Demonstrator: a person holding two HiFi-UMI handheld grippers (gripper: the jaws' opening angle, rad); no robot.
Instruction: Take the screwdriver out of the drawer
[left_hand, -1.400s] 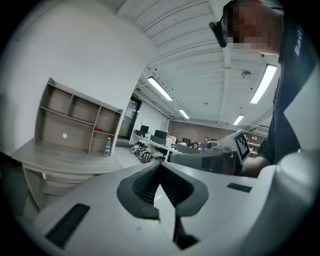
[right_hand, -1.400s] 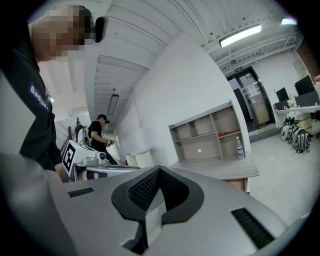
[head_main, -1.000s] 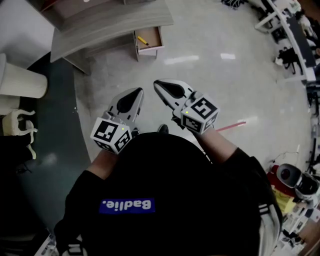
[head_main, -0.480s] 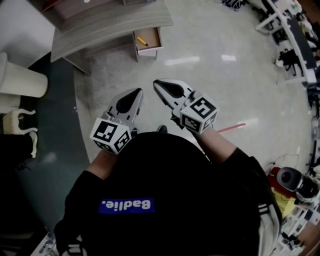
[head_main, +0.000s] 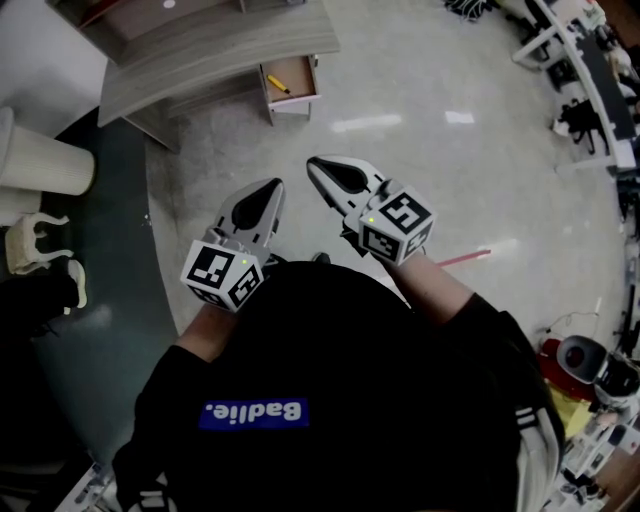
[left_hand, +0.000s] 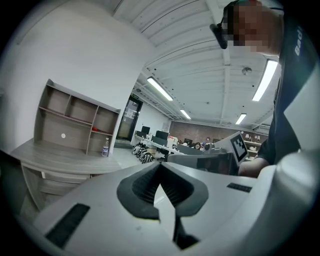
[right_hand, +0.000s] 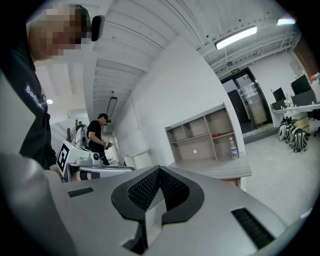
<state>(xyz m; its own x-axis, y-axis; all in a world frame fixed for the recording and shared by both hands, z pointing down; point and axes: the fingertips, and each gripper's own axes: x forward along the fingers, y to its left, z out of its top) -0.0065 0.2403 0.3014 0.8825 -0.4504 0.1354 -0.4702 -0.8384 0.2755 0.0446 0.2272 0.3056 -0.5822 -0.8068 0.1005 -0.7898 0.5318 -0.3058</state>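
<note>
A yellow-handled screwdriver (head_main: 279, 85) lies in an open drawer (head_main: 290, 98) that sticks out from under a grey wooden desk (head_main: 215, 55) at the top of the head view. My left gripper (head_main: 272, 185) and right gripper (head_main: 314, 164) are held side by side in front of my chest, well short of the drawer, both pointing toward it. Both are shut with nothing between the jaws. In the left gripper view the left gripper (left_hand: 160, 165) has its tips together; the right gripper (right_hand: 159, 169) looks the same in its own view.
A shelf unit (right_hand: 207, 135) with a bottle (right_hand: 233, 148) stands on the desk. A white bin (head_main: 40, 160) and a dark mat (head_main: 110, 250) lie to the left. Office desks and chairs (head_main: 585, 80) fill the far right. A person (right_hand: 97, 135) stands at the left of the right gripper view.
The drawer and desk have shifted slightly up and left in the head view as I move across the floor. Both grippers keep their pose and stay shut.
</note>
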